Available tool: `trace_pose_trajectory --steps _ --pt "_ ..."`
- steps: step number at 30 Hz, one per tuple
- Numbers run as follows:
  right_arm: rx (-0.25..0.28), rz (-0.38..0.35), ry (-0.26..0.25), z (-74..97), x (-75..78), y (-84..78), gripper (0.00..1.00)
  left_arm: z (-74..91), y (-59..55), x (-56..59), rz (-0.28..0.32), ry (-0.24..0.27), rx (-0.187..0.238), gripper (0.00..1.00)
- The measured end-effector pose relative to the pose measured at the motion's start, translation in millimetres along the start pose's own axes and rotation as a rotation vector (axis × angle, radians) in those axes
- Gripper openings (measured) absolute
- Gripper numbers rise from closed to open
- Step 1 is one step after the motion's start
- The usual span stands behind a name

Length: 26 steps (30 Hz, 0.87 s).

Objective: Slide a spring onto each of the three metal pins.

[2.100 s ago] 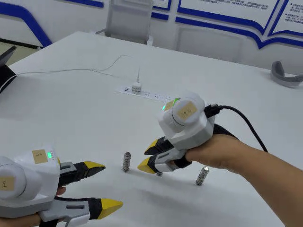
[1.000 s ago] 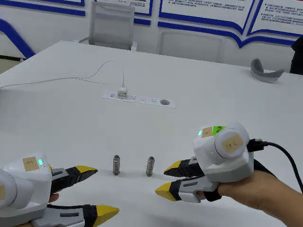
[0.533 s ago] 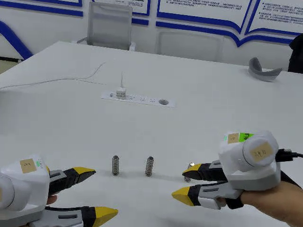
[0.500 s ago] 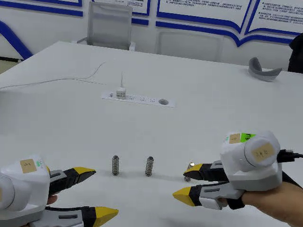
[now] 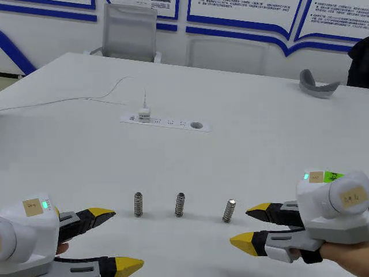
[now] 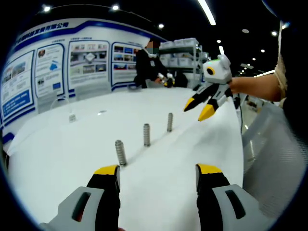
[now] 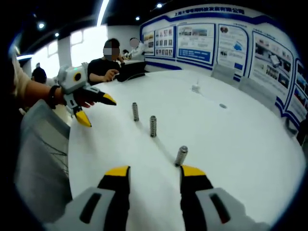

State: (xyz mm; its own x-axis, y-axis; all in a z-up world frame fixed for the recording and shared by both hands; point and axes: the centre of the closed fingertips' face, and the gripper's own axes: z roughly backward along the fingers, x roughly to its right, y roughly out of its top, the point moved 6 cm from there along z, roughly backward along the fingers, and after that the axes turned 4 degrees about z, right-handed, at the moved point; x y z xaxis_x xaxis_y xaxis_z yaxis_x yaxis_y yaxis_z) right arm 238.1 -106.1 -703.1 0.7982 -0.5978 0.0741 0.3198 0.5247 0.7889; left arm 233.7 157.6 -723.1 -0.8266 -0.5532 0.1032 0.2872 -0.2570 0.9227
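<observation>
R claw (image 5: 249, 225): jaws apart, empty, touching nothing. Its tips sit right of the middle spring (image 5: 180, 204), past the right spring (image 5: 229, 210) and near it. L claw (image 5: 120, 239): jaws wide apart, empty, left of the middle spring & nearer the person. Middle spring stands upright on the white table (image 5: 259, 144). The left spring (image 5: 138, 204) & right spring flank it in one row, none touching. Right spring leans a bit, w/ a shiny top. Power strip (image 5: 164, 122) lies well behind the middle spring.

Your white table (image 5: 259, 156) carries 3 spring-clad pins (image 5: 180, 204) in a row, w/ pwr strip (image 5: 164, 122), cable (image 5: 69, 101) & grey curved item (image 5: 319, 86) beyond.
</observation>
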Motion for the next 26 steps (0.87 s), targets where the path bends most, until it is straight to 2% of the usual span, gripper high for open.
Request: trace_pose_trajectory --steps 13,26 --pt "0.033 -0.019 -0.054 11.7 7.4 -14.6 0.52 -2.2 -4.7 -1.5 0.012 -0.003 -0.010 0.65" --pt "0.058 -0.029 -0.101 18.7 12.3 -16.4 0.56 -2.3 -5.3 -3.1 0.024 0.002 -0.004 0.65"
